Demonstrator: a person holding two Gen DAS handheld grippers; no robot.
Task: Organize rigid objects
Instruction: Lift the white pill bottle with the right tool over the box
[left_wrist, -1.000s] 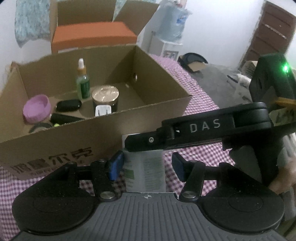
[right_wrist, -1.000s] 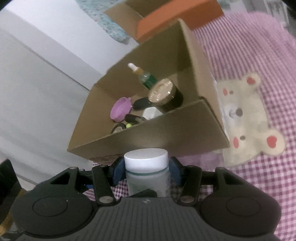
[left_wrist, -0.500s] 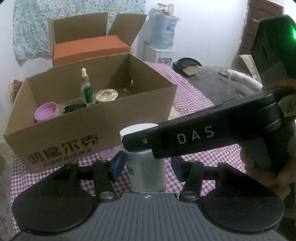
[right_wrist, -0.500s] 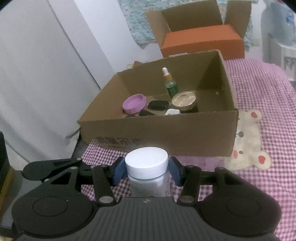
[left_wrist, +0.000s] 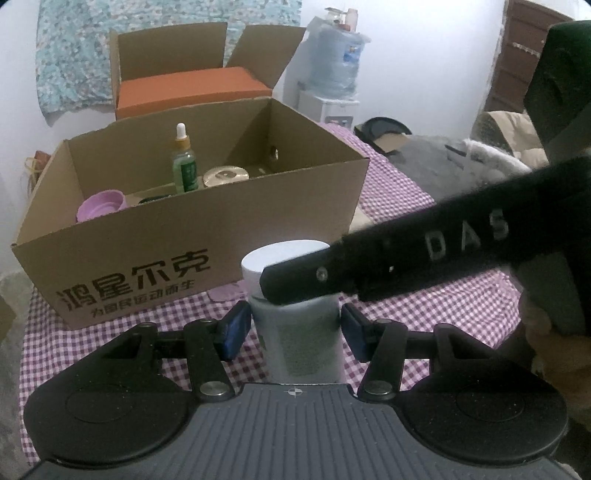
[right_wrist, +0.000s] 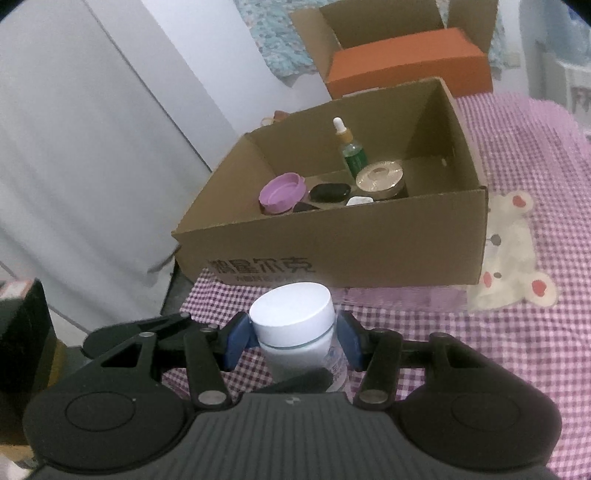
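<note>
A white-capped plastic bottle (left_wrist: 299, 343) stands upright between both grippers, just in front of an open cardboard box (left_wrist: 207, 236). My left gripper (left_wrist: 295, 328) is shut on the bottle's body, its blue pads against both sides. My right gripper (right_wrist: 293, 336) is shut on the bottle at its white cap (right_wrist: 291, 314). One black finger (left_wrist: 406, 254) of the right gripper crosses the cap in the left wrist view. Inside the box (right_wrist: 369, 251) are a green dropper bottle (right_wrist: 352, 151), a gold-lidded jar (right_wrist: 380, 177), a purple lid (right_wrist: 282, 192) and small dark items.
A purple checked cloth (right_wrist: 517, 147) covers the surface, with a cream bear-shaped piece (right_wrist: 513, 266) right of the box. An orange box (left_wrist: 192, 88) sits in a second carton behind. A water dispenser (left_wrist: 334, 66) stands at the back. A white wall panel (right_wrist: 92, 166) is on the left.
The bottle has come away from the box and the right wrist view has rolled level. The left pads have closed in on the bottle's body.
</note>
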